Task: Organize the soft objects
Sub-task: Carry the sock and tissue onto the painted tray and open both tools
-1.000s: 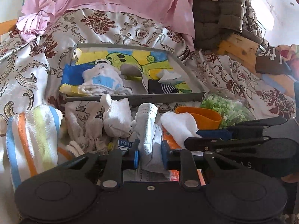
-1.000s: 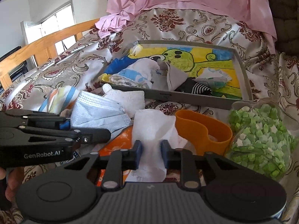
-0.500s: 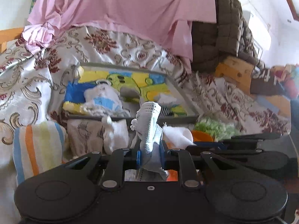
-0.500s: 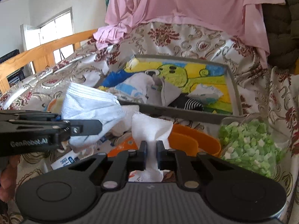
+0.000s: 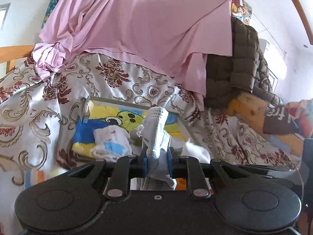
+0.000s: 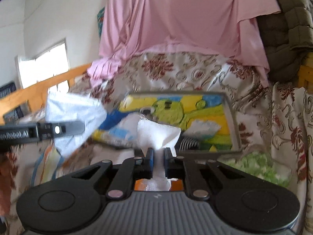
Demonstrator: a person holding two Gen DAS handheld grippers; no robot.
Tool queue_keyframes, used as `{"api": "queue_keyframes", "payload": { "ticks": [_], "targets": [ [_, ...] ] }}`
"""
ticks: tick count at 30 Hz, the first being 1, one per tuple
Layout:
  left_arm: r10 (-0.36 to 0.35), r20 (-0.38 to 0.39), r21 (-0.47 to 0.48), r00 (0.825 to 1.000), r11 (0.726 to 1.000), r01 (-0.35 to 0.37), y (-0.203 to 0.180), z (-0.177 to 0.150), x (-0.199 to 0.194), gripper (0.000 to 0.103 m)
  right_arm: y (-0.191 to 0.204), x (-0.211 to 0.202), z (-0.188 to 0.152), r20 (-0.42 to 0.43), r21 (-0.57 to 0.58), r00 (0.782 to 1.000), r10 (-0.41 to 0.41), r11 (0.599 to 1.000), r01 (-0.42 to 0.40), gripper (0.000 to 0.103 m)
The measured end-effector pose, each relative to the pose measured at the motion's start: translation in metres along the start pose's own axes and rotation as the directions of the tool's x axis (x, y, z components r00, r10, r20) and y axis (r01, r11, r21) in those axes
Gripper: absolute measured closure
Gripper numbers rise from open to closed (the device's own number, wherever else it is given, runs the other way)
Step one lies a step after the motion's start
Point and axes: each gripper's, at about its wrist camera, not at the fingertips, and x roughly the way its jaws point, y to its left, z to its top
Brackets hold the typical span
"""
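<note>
Both tongs have risen since the earlier frames, each lifting its catch off the heap so the tray now sits behind the fingertips instead of above them. The right tongs (image 6: 157, 157) have just been closing and now pinch a white cloth (image 6: 159, 135) tightly, its free end puffing up past the pads. The left tongs (image 5: 157, 162) stand narrow, clamped on a folded face mask (image 5: 155, 131) that sticks up between the blue pads; in the right view the mask (image 6: 72, 115) hangs left of the cloth. Just beyond both sets of tips lies the grey tray (image 6: 233, 121) with a yellow-green cartoon lining, holding a white-and-blue garment (image 5: 109, 143) and a striped sock (image 6: 188, 143). A bag of green bits (image 6: 260, 166) lies right of the right tongs. Farther back, the floral bedspread (image 5: 121, 78) rises to a pink sheet (image 5: 137, 23).
</note>
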Motion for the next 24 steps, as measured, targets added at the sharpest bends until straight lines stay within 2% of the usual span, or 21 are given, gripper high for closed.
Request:
{"api": "queue_keyframes", "payload": {
  "ticks": [5,10,15,20,24],
  "targets": [
    [0.008,0.012,-0.034,1.0,0.999,-0.008,0.008,0.027,0.048,0.082,-0.024,0.029,0.027,0.069,0.075,0.998,-0.001,0.997,-0.005,0.091],
    [0.007,0.003,-0.034,1.0,0.999,-0.007,0.008,0.051,0.113,0.082,-0.058,0.067,0.048,0.075,0.187,0.997,-0.027,0.982,0.013,0.091],
    [0.017,-0.089,-0.006,0.996,1.0,-0.018,0.003,0.054,0.177,0.082,-0.086,0.097,0.054,0.046,0.288,0.997,-0.057,0.957,0.041,0.091],
    [0.006,-0.212,-0.087,0.977,0.996,-0.024,0.007,0.044,0.217,0.082,-0.109,0.117,0.046,0.0,0.393,0.999,-0.046,0.919,0.042,0.091],
    [0.012,-0.253,-0.123,0.967,0.991,-0.044,0.013,0.039,0.23,0.079,-0.115,0.123,0.04,-0.024,0.43,0.999,-0.03,0.902,0.038,0.09]
  ]
}}
